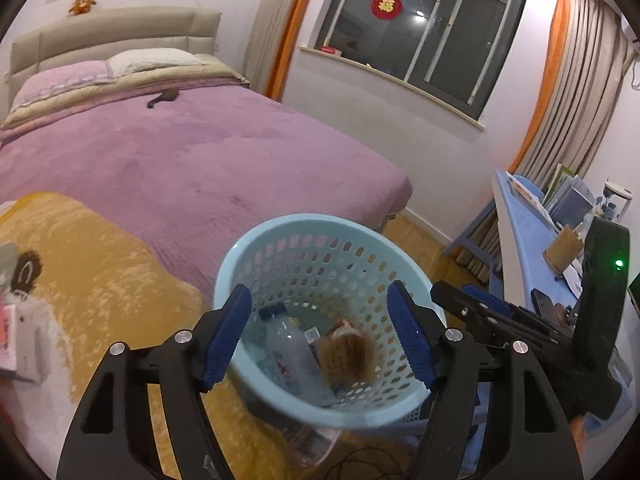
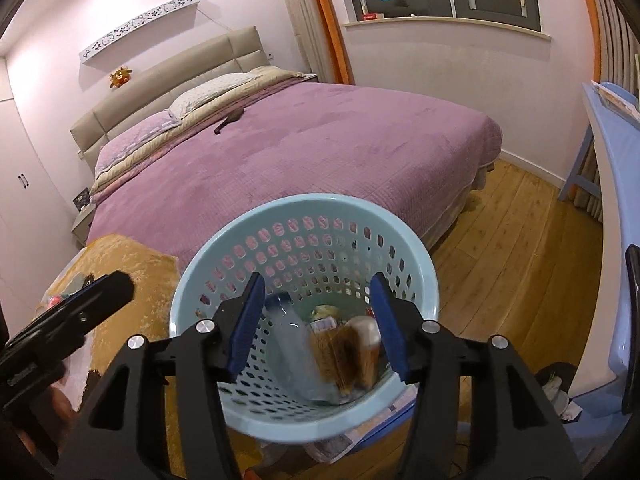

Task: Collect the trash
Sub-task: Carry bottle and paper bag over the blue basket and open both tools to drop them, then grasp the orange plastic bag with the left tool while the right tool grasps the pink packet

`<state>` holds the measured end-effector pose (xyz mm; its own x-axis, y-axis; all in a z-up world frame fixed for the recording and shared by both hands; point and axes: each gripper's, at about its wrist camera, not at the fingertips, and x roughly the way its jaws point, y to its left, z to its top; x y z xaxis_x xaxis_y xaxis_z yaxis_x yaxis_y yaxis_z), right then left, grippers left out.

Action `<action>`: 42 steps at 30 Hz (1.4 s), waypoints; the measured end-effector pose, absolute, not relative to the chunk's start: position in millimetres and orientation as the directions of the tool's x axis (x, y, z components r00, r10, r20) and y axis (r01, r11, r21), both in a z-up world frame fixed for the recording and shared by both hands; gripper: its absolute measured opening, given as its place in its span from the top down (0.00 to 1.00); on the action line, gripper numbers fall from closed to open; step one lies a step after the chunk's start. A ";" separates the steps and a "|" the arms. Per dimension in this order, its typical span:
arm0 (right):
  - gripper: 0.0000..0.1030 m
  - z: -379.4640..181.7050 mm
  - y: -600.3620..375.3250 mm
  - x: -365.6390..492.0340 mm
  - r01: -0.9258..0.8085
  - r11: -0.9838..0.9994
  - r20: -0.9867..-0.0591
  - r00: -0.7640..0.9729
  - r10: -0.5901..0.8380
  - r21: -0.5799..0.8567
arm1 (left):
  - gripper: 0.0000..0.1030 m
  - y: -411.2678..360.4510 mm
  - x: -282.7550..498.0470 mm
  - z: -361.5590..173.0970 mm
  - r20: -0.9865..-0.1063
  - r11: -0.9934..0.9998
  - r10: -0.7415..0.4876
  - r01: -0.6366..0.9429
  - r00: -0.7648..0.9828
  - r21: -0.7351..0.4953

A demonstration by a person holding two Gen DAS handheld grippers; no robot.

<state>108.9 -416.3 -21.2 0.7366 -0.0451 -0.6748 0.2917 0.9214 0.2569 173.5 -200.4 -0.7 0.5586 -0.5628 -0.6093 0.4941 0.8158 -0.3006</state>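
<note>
A light blue perforated basket (image 1: 304, 222) (image 2: 320, 202) stands at the foot of the bed. Inside lie a clear plastic bottle (image 1: 290, 352) (image 2: 296, 344), a blurred brown wad (image 1: 346, 354) (image 2: 340, 352) and a white-and-brown cup (image 2: 366, 338). My left gripper (image 1: 318, 300) hangs open over the basket's mouth with nothing between its blue pads (image 1: 226, 340). My right gripper (image 2: 317, 286) is also open above the basket, and its blue pads (image 2: 244, 328) grip nothing. Each gripper shows at the edge of the other's view, the right one (image 1: 480, 308) and the left one (image 2: 80, 304).
A bed with a purple cover (image 1: 200, 152) fills the space behind the basket. A yellow blanket (image 1: 100, 264) lies at the left. A blue desk (image 1: 520, 232) with books and a brown cup stands at the right. Wooden floor (image 2: 520, 240) runs between bed and desk.
</note>
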 end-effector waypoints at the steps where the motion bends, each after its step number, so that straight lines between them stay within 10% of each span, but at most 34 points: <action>1: 0.50 -20.2 -415.6 107.5 0.289 0.922 -0.674 0.738 -0.043 0.258 | 0.34 -196.1 170.2 1.3 -0.605 0.817 -0.562 0.492 0.564 -0.300; 17: 0.50 26.2 -316.3 103.1 0.033 0.964 -0.569 0.813 0.129 0.265 | 0.23 -72.6 110.5 46.1 -0.551 0.920 -0.392 0.304 0.737 -0.248; 29: 0.50 24.3 -195.0 142.4 -0.236 0.949 -0.565 0.763 0.313 0.207 | 0.12 51.8 94.3 27.4 -0.638 0.973 0.056 -0.185 0.768 -0.137; 42: 0.48 12.9 -116.4 187.7 -0.396 0.906 -0.607 0.686 0.400 0.150 | 0.12 93.1 133.8 -14.7 -0.697 0.909 -0.079 -0.236 0.713 -0.344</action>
